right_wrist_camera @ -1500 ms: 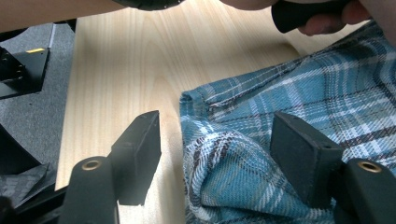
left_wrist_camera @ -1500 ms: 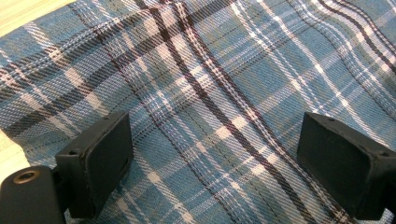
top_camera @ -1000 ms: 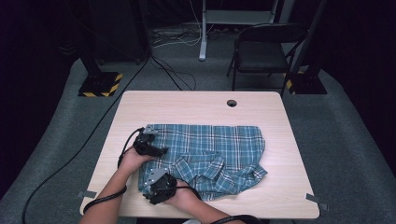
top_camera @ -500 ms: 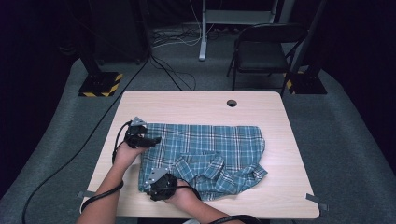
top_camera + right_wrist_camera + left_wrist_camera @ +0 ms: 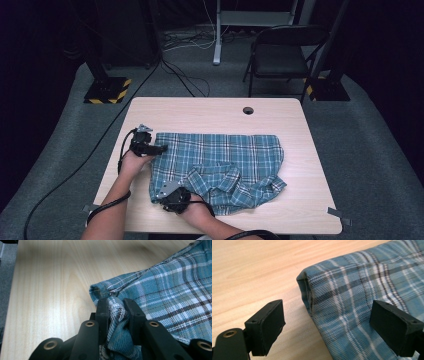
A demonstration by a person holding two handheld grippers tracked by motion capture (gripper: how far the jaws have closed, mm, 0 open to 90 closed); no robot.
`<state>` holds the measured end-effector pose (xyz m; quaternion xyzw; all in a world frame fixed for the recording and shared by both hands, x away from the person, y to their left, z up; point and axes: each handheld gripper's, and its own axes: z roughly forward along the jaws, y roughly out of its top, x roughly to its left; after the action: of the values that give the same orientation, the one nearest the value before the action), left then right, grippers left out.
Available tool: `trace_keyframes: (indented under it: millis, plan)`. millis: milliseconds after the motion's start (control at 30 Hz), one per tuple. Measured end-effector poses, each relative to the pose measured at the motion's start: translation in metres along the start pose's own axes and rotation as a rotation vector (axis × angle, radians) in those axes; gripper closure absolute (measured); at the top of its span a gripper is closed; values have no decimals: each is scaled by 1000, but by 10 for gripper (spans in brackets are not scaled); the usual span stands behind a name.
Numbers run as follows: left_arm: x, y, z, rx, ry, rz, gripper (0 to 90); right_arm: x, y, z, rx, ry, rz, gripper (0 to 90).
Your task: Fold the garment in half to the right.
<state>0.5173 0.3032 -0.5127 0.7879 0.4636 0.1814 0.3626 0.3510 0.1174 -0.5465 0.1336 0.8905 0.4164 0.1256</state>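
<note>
In the right gripper view, we see the right gripper (image 5: 117,315) at the bottom centre of the frame, its two black jaws having just been closing and now clamped on a bunched fold of the plaid shirt (image 5: 165,292), with cloth squeezed between the pads. The shirt's hemmed corner sits just above the jaws, and the fabric spreads to the right of the frame over the pale wooden table (image 5: 50,277).

In the left gripper view, the left gripper (image 5: 337,322) has its jaws spread wide apart, one at the lower left and one at the lower right of the frame. Another corner of the shirt lies between them on the table, and neither pad touches it.

In the high view, the right gripper (image 5: 174,199) sits at the lower centre of the frame, at the shirt's near left corner. The left gripper (image 5: 162,148) is up and to the left, at the shirt's far left corner. The shirt (image 5: 230,155), blue and white, lies folded in the middle of the table (image 5: 200,115). A black folding chair (image 5: 282,55) stands beyond the table, in the upper right of the frame.
</note>
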Motion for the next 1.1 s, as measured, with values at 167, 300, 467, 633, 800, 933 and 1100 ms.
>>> trace_keyframes:
  millis: [167,300,467,633,800,933,1100]
  plan:
    - [-1,-2,9,29,-14,1,134,0,-1,-1,0,7,-1,751]
    - [-6,-3,14,52,-6,25,179,0,0,-1,-1,11,5,751]
    - [-6,-4,17,58,-11,13,181,0,-1,-1,-2,11,5,750]
    - [-8,-5,19,61,-7,27,189,0,-1,-1,-2,12,4,750]
    - [-11,-5,18,44,-35,42,303,0,-1,-1,-2,12,5,751]
    - [-11,-5,17,42,-42,38,356,-1,0,-1,-1,12,9,752]
    - [-10,-6,16,27,-65,32,446,-1,0,-1,-2,9,11,753]
